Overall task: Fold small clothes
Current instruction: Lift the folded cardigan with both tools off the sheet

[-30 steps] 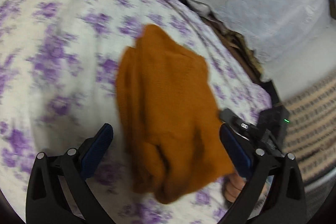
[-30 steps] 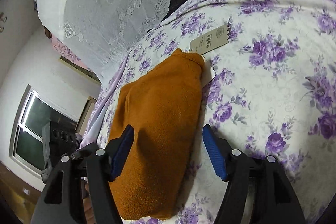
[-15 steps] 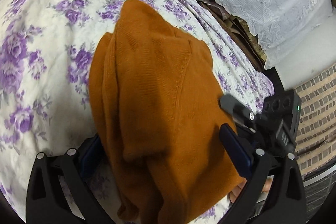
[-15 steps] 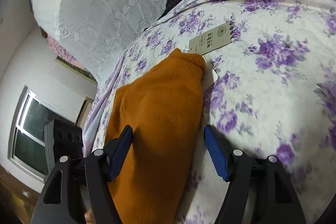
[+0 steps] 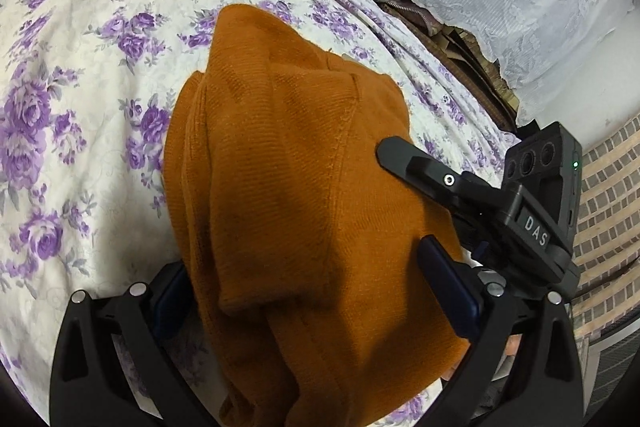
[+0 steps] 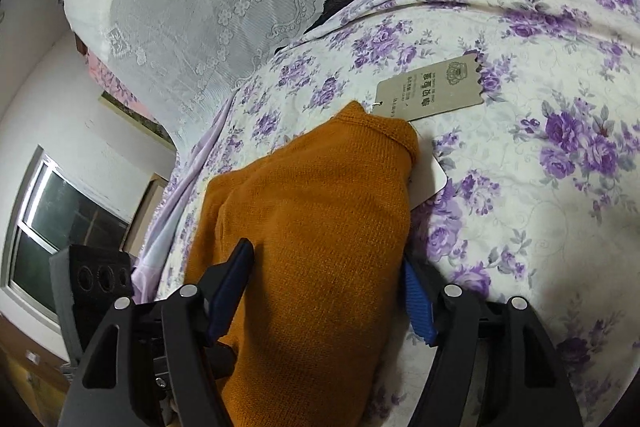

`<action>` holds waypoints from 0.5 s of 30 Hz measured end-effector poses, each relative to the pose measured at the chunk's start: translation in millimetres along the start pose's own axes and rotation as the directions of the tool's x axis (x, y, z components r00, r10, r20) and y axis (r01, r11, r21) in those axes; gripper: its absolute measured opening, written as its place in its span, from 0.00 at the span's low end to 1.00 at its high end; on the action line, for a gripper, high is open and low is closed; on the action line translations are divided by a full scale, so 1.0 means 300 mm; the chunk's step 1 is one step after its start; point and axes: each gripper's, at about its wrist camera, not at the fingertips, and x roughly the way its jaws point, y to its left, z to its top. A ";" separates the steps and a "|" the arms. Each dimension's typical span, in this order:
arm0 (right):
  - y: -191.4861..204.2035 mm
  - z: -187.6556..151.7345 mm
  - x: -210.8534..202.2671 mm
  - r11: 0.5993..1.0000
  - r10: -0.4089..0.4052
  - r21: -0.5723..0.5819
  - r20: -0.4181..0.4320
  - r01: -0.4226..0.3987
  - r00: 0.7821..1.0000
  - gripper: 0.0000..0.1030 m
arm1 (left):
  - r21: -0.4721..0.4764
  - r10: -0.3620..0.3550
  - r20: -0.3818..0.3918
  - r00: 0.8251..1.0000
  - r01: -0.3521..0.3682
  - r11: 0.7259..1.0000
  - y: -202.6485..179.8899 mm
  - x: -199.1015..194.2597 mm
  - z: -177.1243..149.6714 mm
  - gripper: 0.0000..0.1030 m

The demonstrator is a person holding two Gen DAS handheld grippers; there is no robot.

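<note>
A folded orange knit garment [image 5: 288, 187] lies on the purple-flowered bedsheet [image 5: 80, 107]. My left gripper [image 5: 304, 267] is open and straddles its near end; the cloth covers most of the left pad and reaches the right pad. In the left wrist view, one black finger [image 5: 416, 163] of the right gripper rests over the garment's right side. In the right wrist view the garment [image 6: 320, 227] runs between the wide fingers of my right gripper [image 6: 326, 259], which is open. A beige hang tag [image 6: 432, 91] and a white tag [image 6: 430, 181] stick out at its far end.
A white lace cloth [image 6: 200, 7] covers a pile beyond the bed's edge. A window [image 6: 52, 227] is at the left in the right wrist view. A woven striped surface [image 5: 608, 207] lies to the right in the left wrist view. Flowered sheet [image 6: 560, 187] spreads right of the garment.
Both grippers have moved in on the garment, which now fills the gap between each pair of fingers. The right gripper's finger has come over the garment's side in the left wrist view.
</note>
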 end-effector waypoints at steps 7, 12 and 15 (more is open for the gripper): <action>-0.007 0.002 0.006 1.000 0.017 -0.001 -0.003 -0.017 1.000 0.71 | -0.012 0.005 0.016 1.000 -0.005 1.000 0.005 -0.003 -0.013 0.96; -0.004 0.002 0.008 1.000 0.015 -0.007 0.000 -0.015 1.000 0.72 | -0.006 -0.008 0.037 0.999 0.008 1.000 0.011 -0.011 -0.026 0.96; -0.002 0.002 0.010 1.000 0.010 -0.015 -0.004 -0.010 1.000 0.69 | -0.002 -0.017 0.025 1.000 0.017 1.000 0.011 -0.012 -0.025 0.95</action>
